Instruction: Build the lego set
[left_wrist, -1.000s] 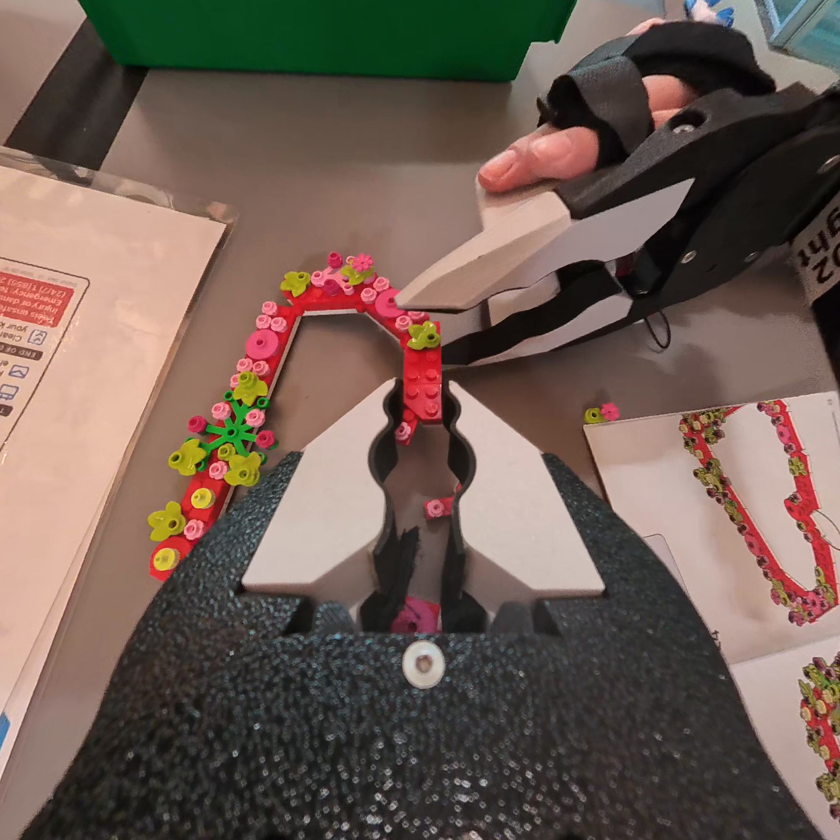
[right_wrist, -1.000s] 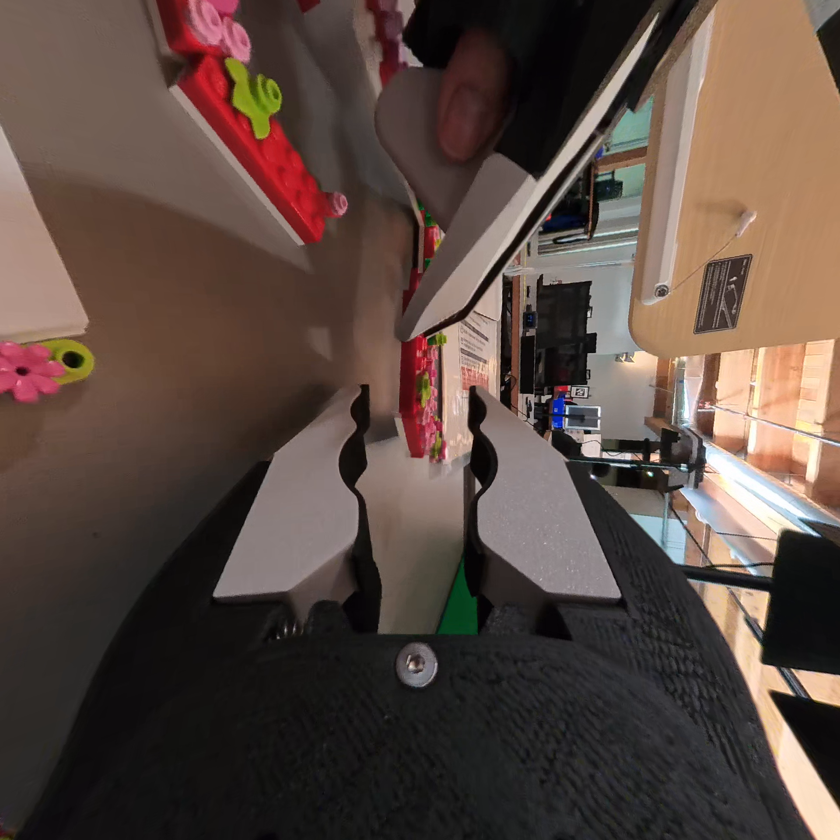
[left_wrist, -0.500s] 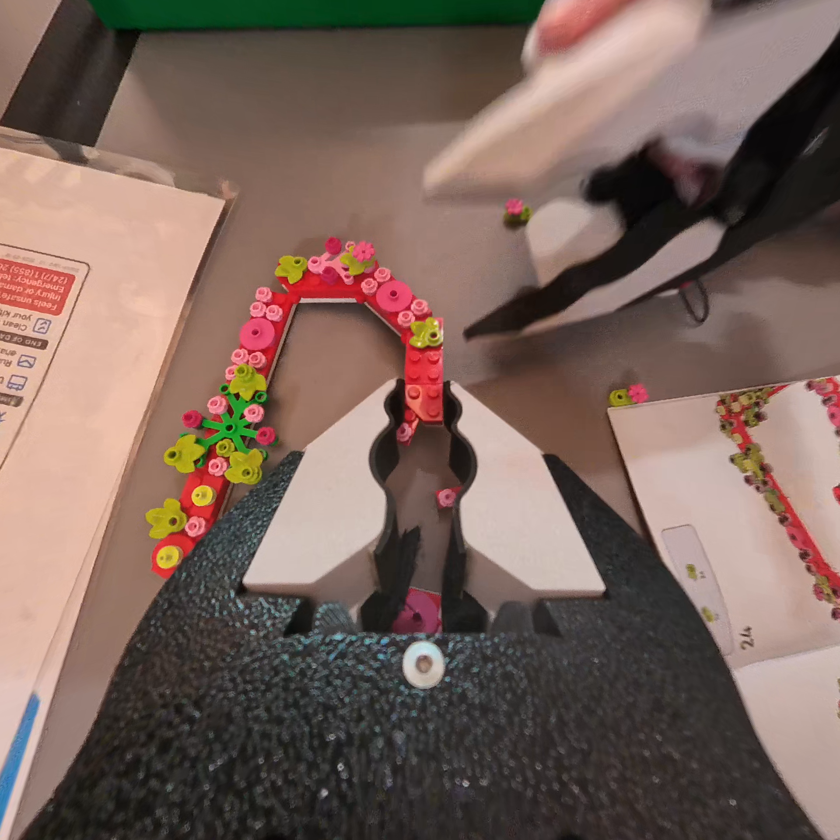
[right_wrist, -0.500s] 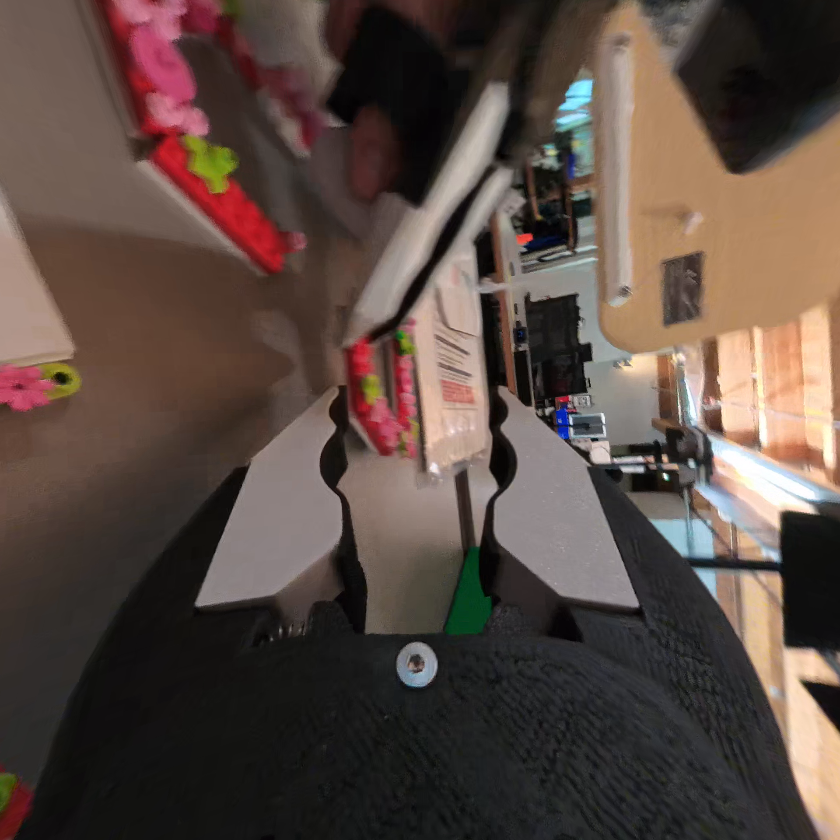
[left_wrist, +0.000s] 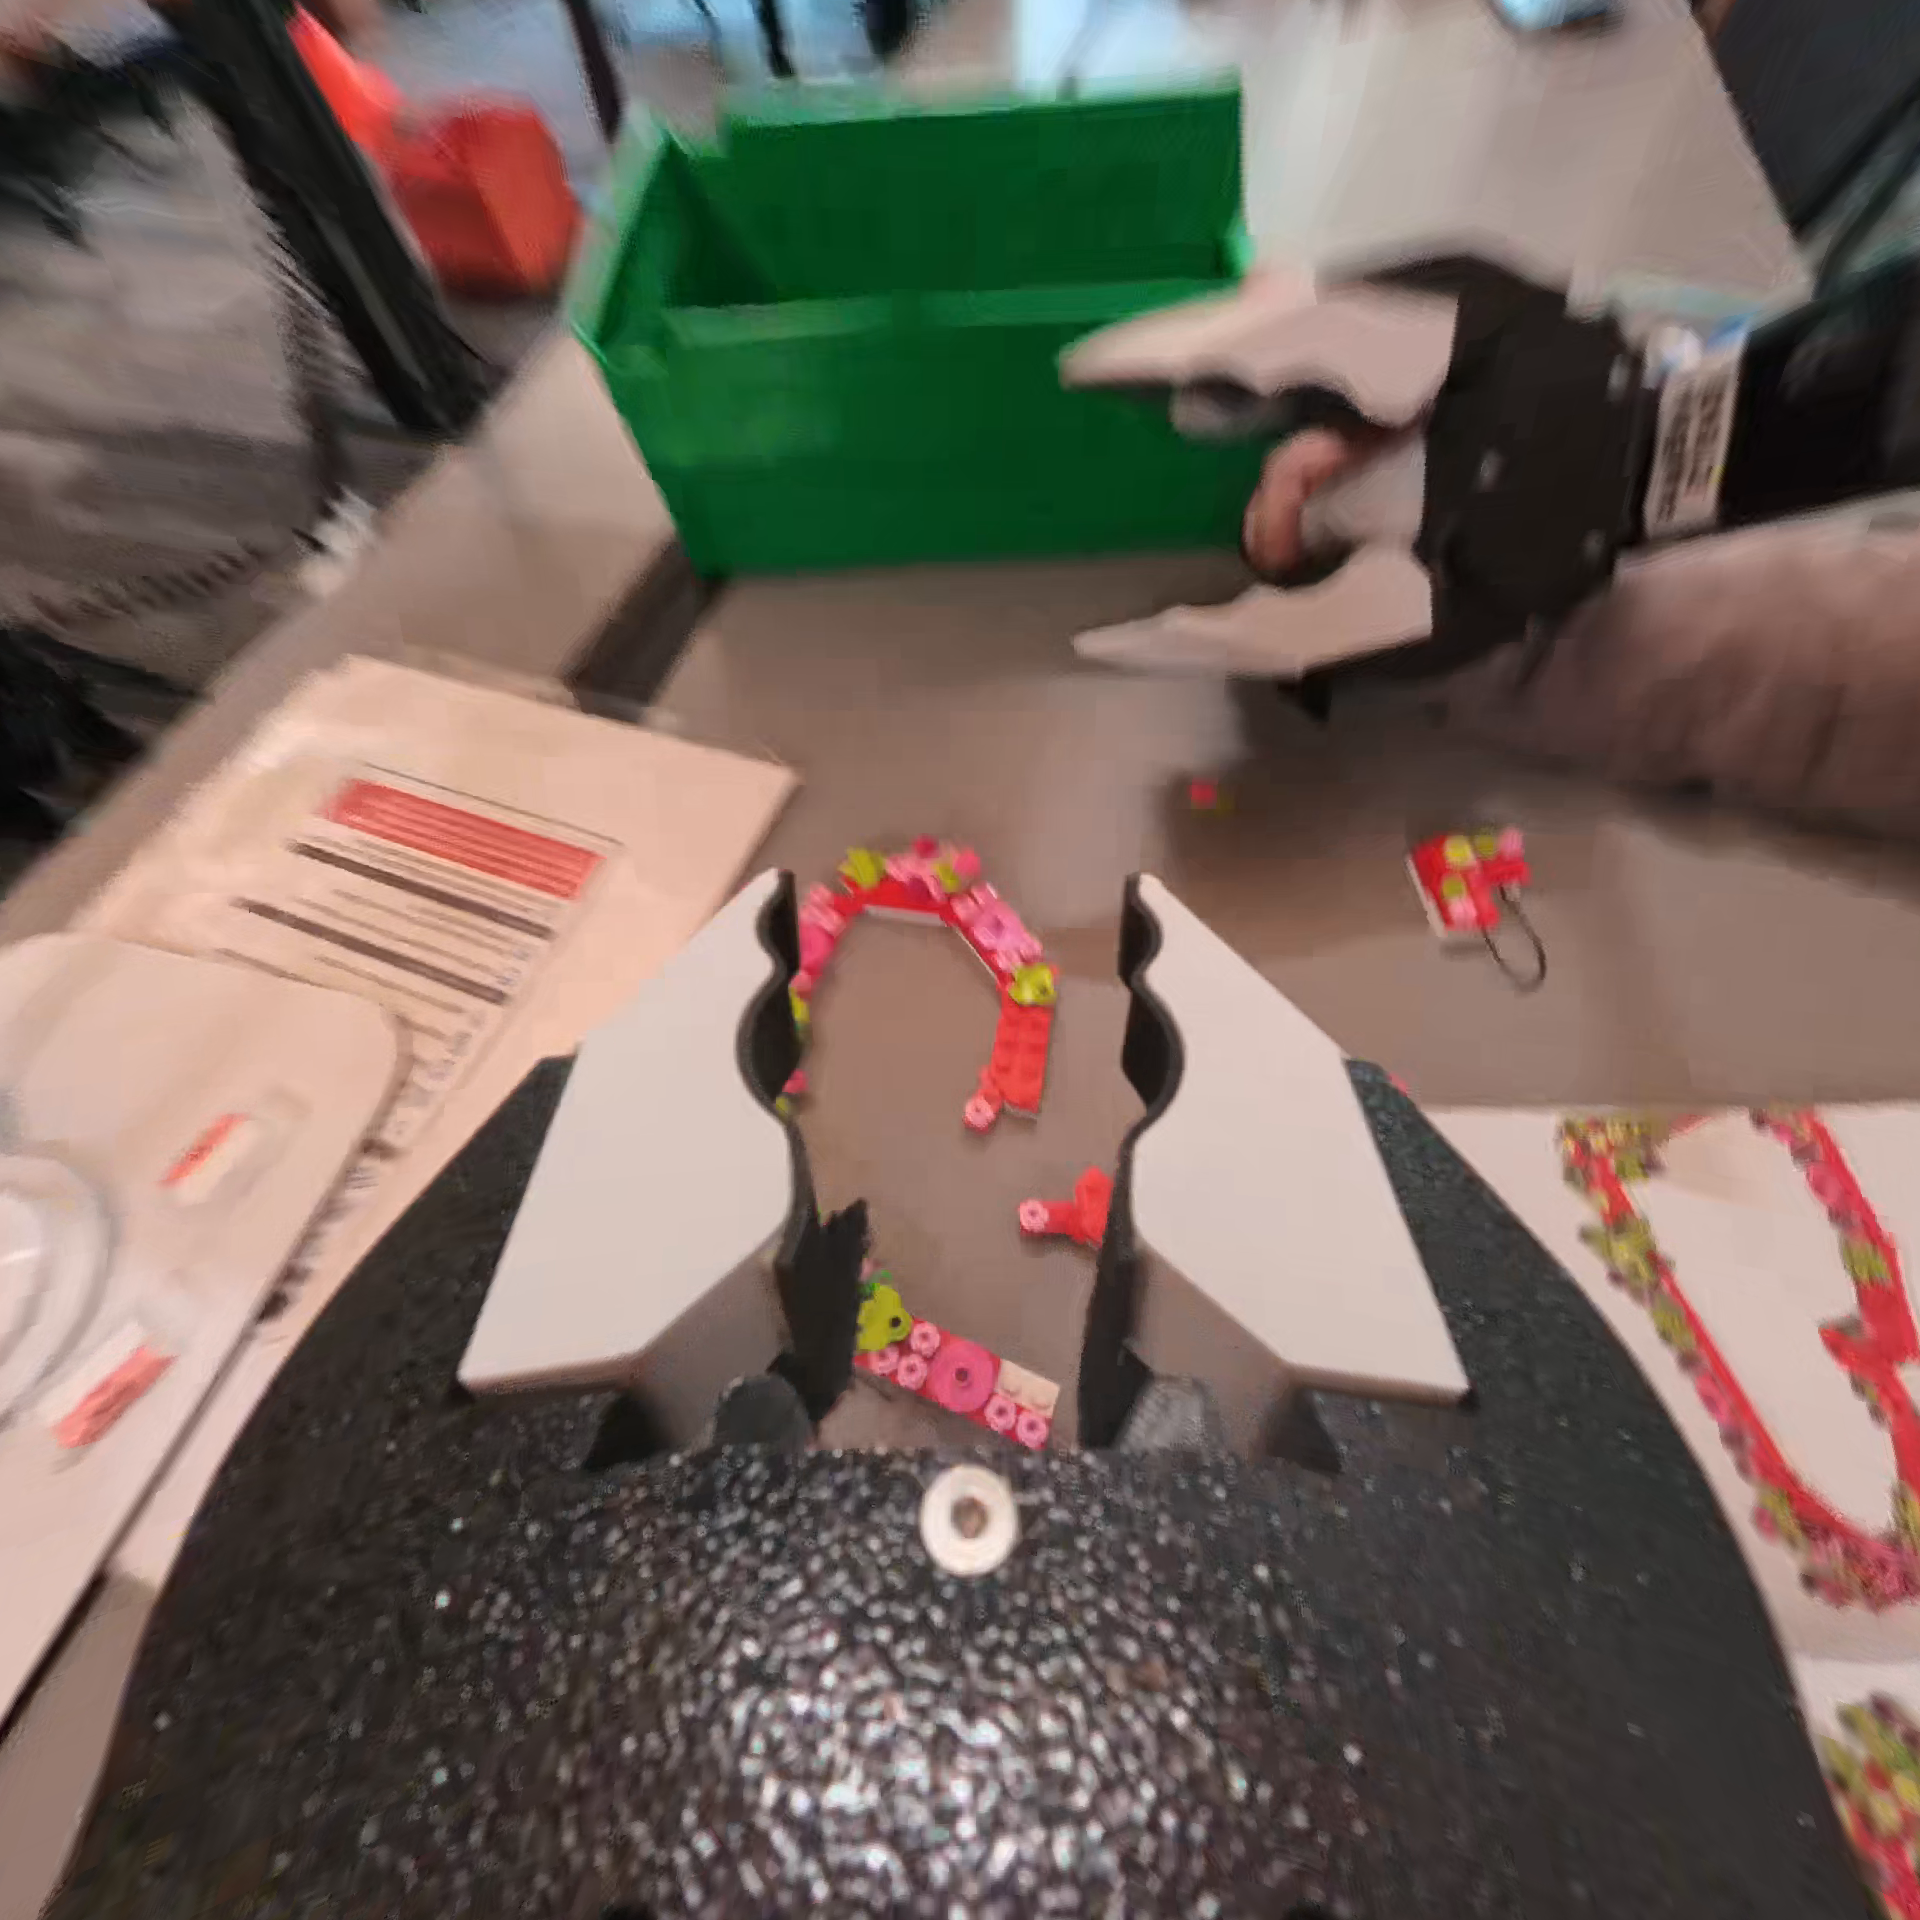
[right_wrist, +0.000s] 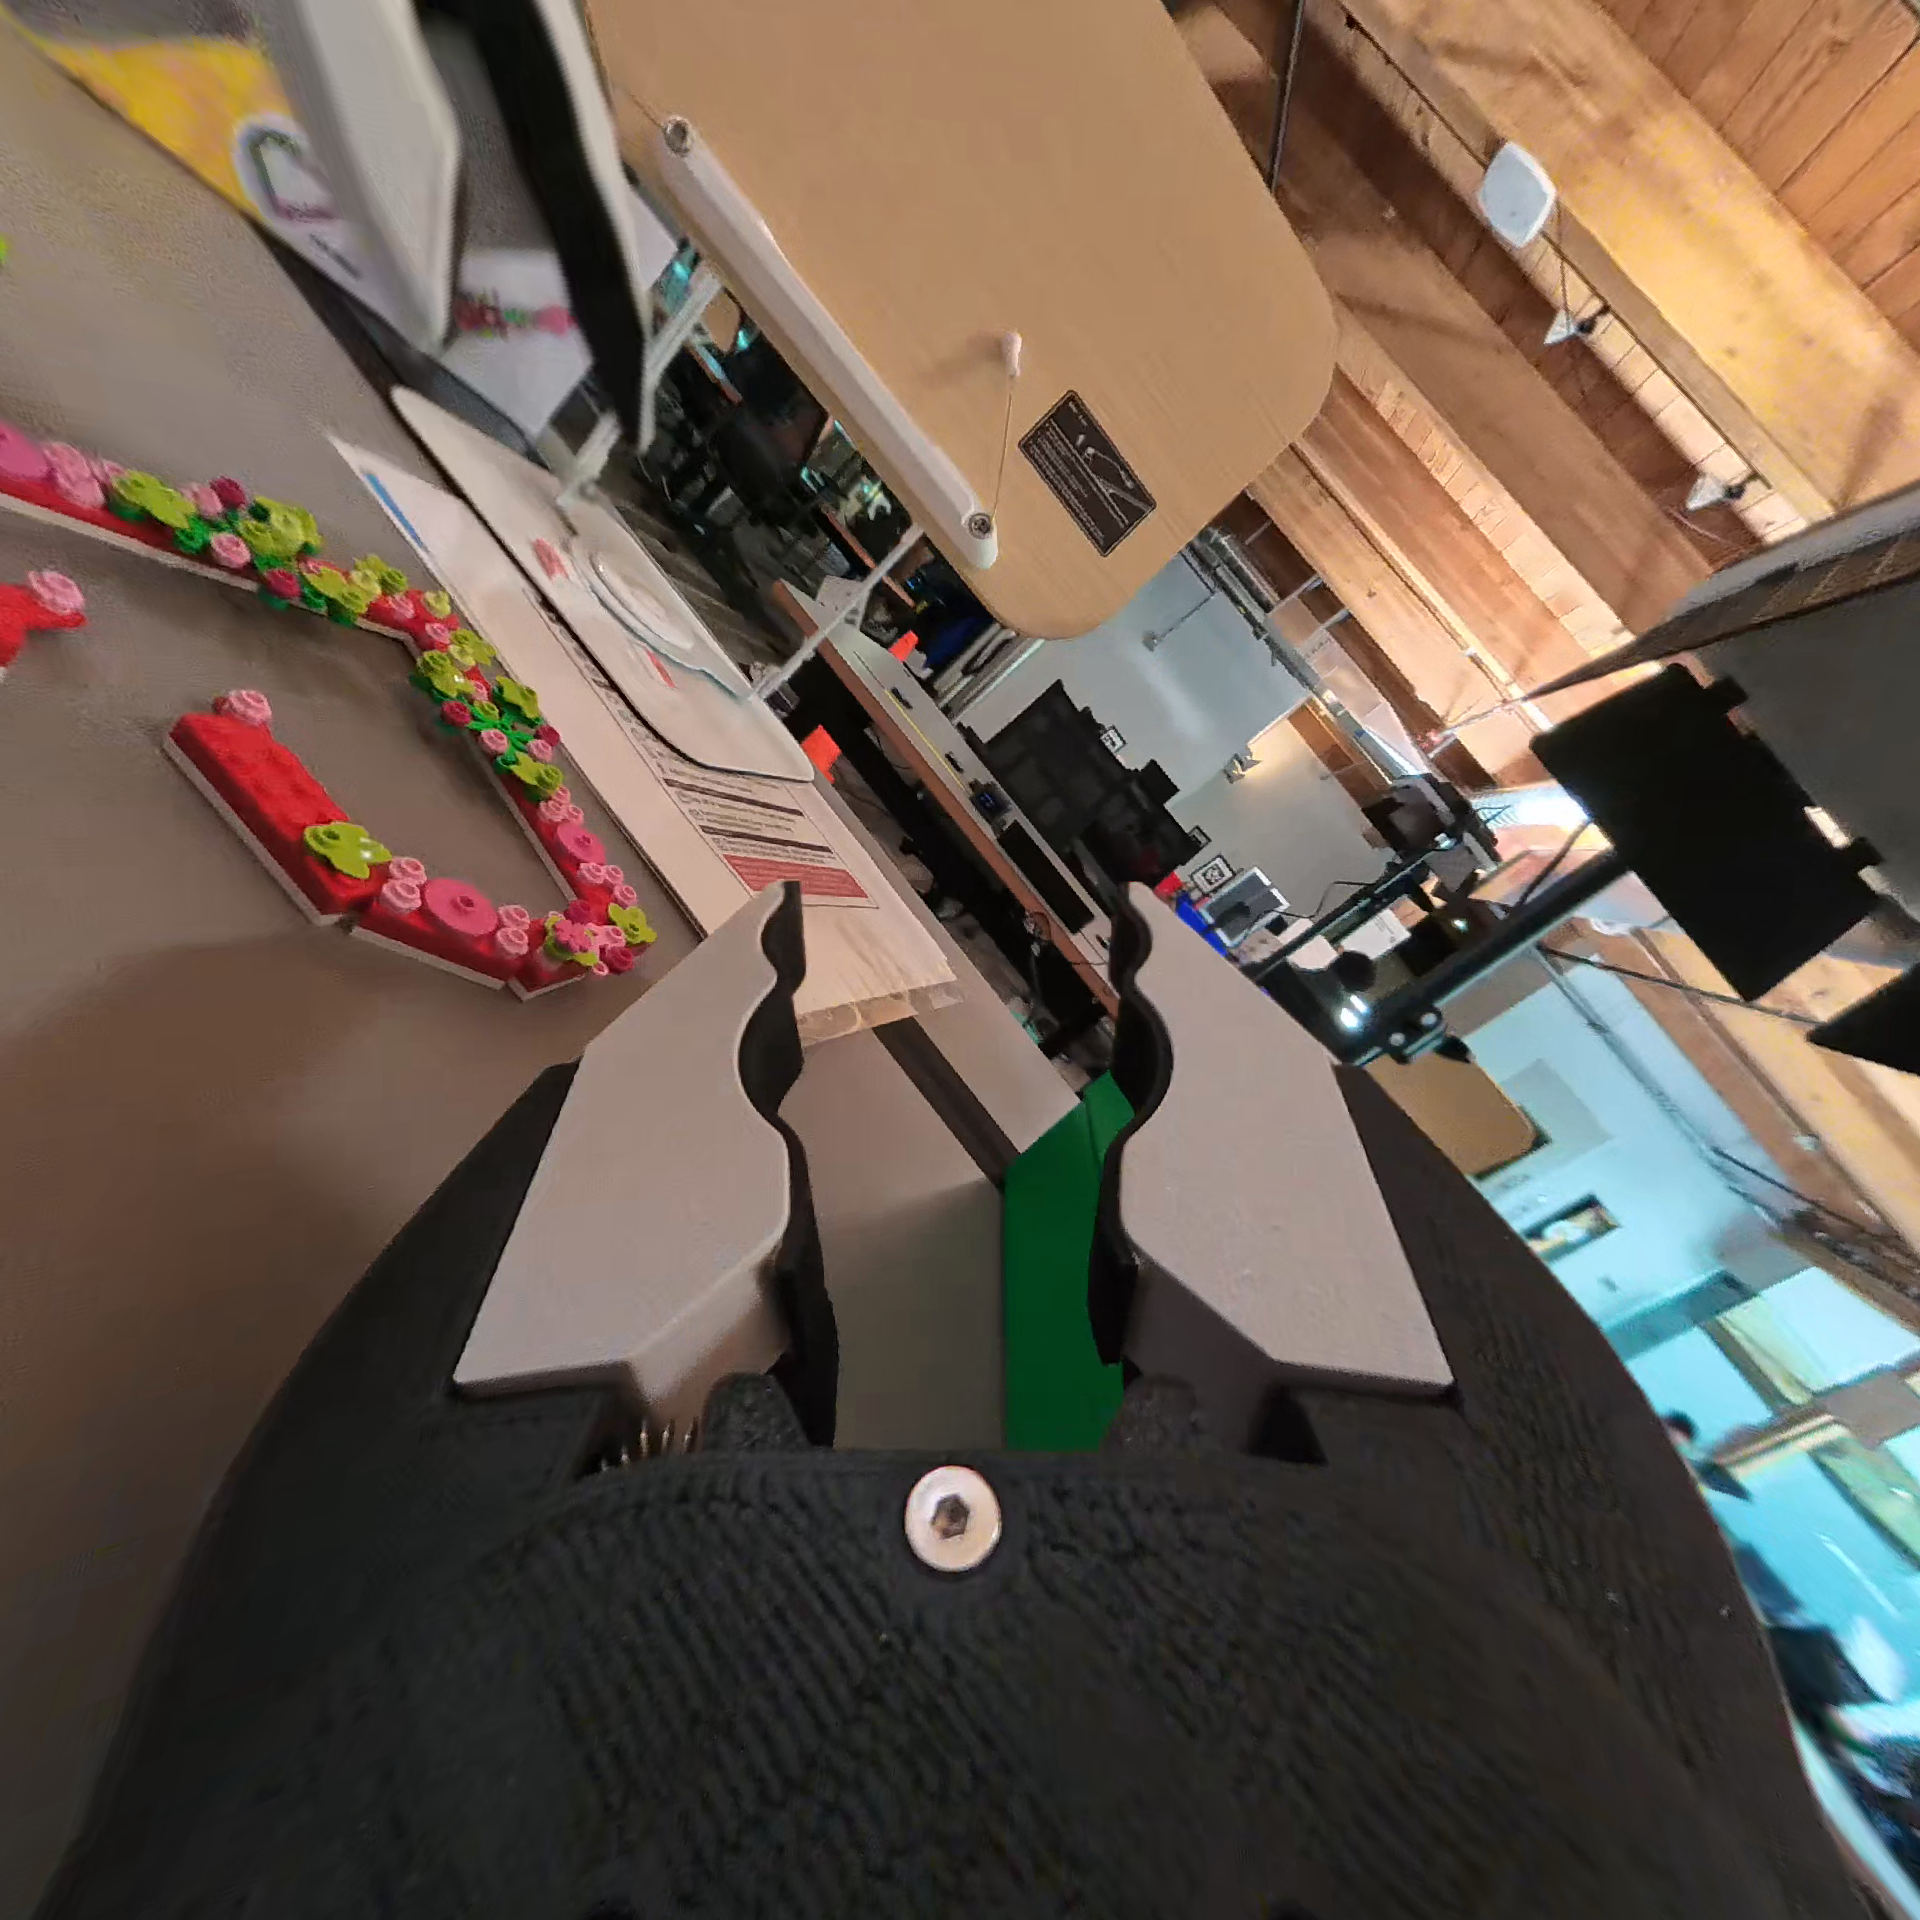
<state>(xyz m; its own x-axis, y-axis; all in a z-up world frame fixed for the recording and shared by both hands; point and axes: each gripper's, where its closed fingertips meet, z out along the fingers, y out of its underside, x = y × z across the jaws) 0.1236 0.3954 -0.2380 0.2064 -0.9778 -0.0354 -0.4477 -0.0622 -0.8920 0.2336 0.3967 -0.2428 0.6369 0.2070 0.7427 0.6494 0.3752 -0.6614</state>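
Note:
A red lego arch (left_wrist: 940, 940) studded with pink and lime flowers lies flat on the grey table; it also shows in the right wrist view (right_wrist: 416, 894). My left gripper (left_wrist: 951, 904) is open and empty, raised above the arch. A small red piece with a pink stud (left_wrist: 1065, 1214) lies by its right finger. A pink and white strip (left_wrist: 961, 1377) lies between the finger bases. My right gripper (right_wrist: 951, 914) is open and empty, tilted sideways, off the table; it shows far right in the left wrist view (left_wrist: 1081, 499). A small red sub-assembly (left_wrist: 1465, 883) lies to the right.
A green bin (left_wrist: 914, 343) stands at the back of the table. A bagged leaflet (left_wrist: 416, 883) lies at the left. The open instruction booklet (left_wrist: 1714, 1351) lies at the right. A tiny loose piece (left_wrist: 1205, 795) lies behind the arch. My right fingertips sit around 12 cm from my left ones. Between my right fingertips and the red lego arch (left_wrist: 940, 940) there is roughly 10 cm.
My left gripper opened, let go of the red arch's end and pulled up and back. My right gripper lifted away from the arch toward the right rear.

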